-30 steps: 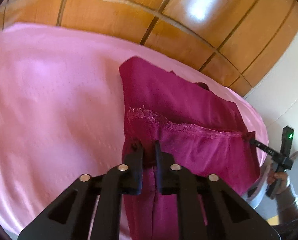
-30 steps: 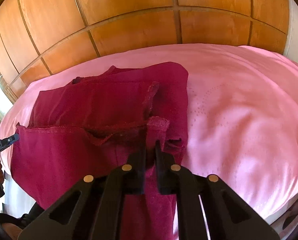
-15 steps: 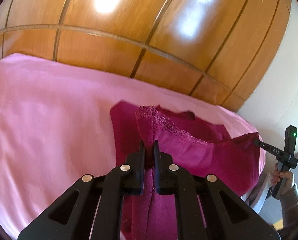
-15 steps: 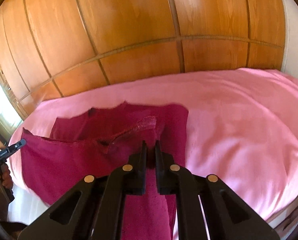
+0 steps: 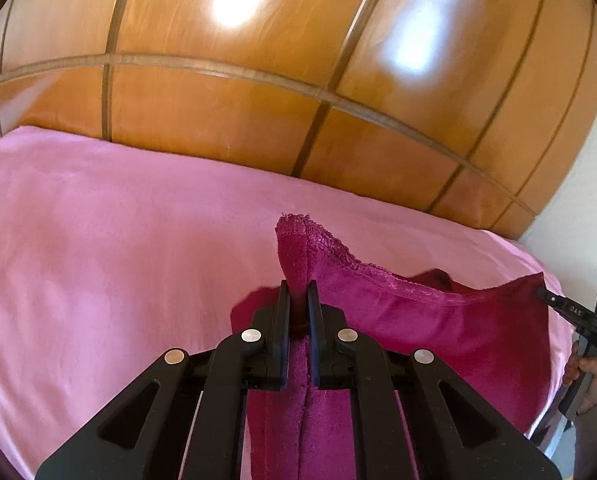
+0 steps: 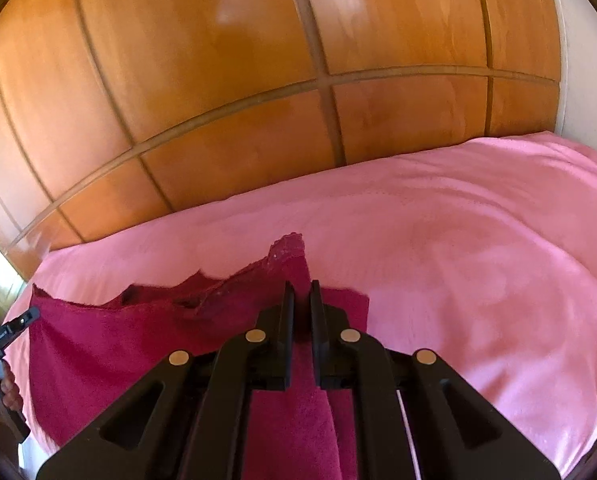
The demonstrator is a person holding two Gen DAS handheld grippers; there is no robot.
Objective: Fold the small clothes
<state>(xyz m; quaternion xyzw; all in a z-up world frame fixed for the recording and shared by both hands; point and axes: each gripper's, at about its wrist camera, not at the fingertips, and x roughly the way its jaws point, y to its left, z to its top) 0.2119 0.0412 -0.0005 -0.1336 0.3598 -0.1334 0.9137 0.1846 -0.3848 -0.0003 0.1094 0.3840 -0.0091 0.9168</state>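
I see bare pink bedcover (image 5: pixel 118 240) stretching wide to my left in the left wrist view, and to my right in the right wrist view; nothing stands on it; the wooden panelled wall (image 5: pixel 258 112) closes off the far edge; between my grippers the lifted maroon garment (image 5: pixel 438 328) spans the gap.

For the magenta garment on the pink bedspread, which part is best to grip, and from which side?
Grip the lace-trimmed hem at its two end corners, coming from the near side of the pink bedspread. The magenta garment is limp, so only a pinched edge controls it. Both tools show this: the left tool and right tool are each shut on a corner, with the hem strung between them.
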